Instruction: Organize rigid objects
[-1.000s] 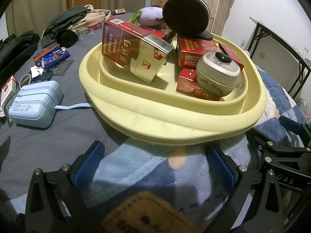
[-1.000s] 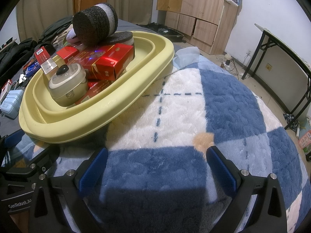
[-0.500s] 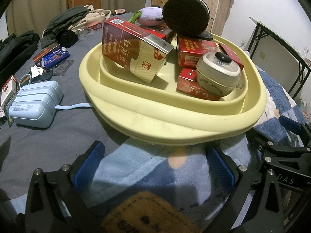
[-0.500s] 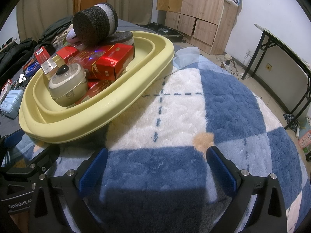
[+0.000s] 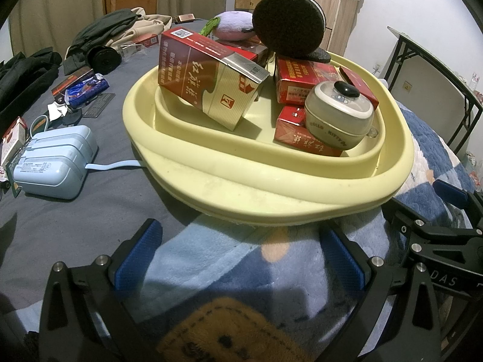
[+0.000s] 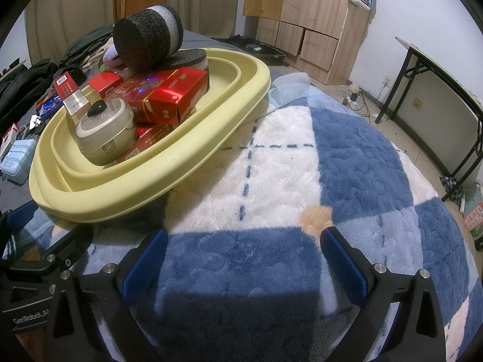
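Observation:
A pale yellow basin (image 5: 271,190) (image 6: 157,181) lies on the bed. It holds a tilted red and gold carton (image 5: 208,81), several red boxes (image 5: 302,81) (image 6: 175,96), a small round beige case with a black button (image 5: 339,117) (image 6: 104,129) and a black foam roll (image 5: 288,27) (image 6: 145,40). My left gripper (image 5: 241,259) is open and empty, just in front of the basin's near rim. My right gripper (image 6: 241,259) is open and empty over the blue and white blanket (image 6: 347,163), to the right of the basin.
A light blue device with a strap (image 5: 54,163) lies left of the basin on the grey sheet. Small boxes (image 5: 81,86) and dark clothes (image 5: 99,36) lie farther left. A purple plush (image 5: 232,25) sits behind the basin. A black folding table (image 6: 437,96) and wooden cabinets (image 6: 305,24) stand to the right.

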